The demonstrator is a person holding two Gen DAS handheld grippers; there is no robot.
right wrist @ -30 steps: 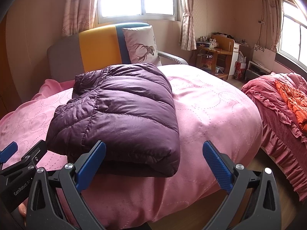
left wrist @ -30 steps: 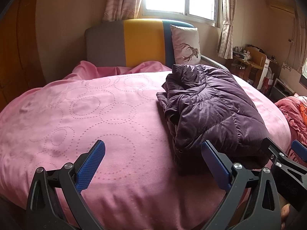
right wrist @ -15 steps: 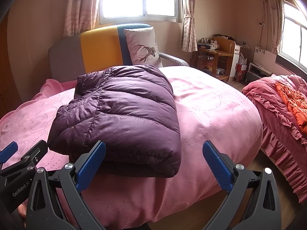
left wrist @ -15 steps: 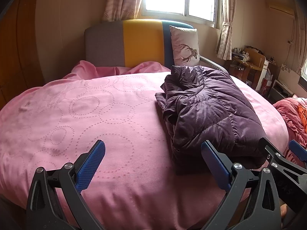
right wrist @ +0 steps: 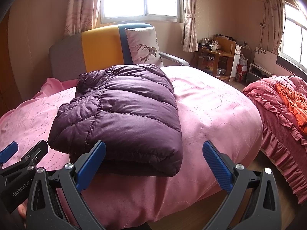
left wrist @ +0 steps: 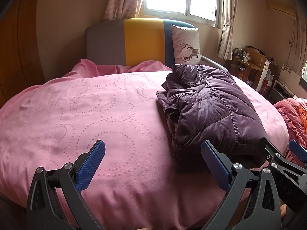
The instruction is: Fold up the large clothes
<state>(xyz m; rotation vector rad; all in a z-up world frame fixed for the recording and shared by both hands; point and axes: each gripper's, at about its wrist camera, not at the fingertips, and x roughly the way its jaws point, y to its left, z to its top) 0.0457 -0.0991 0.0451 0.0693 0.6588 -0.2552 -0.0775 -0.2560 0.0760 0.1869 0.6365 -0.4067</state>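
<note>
Folded purple jacket (right wrist: 122,113) lies on the pink bed (right wrist: 216,111), grippers apart.

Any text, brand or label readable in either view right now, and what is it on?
"GenRobot.AI" on the side of the left gripper, right wrist view.
Embossed letters on the right gripper, left wrist view: too faint to read.
Pillow lettering: too small.
Purple jacket: none visible.

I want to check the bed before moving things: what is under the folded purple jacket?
The purple jacket lies on the pink bedcover, which shows all around it. Whether anything else lies beneath cannot be seen, because the jacket covers that patch.
</note>
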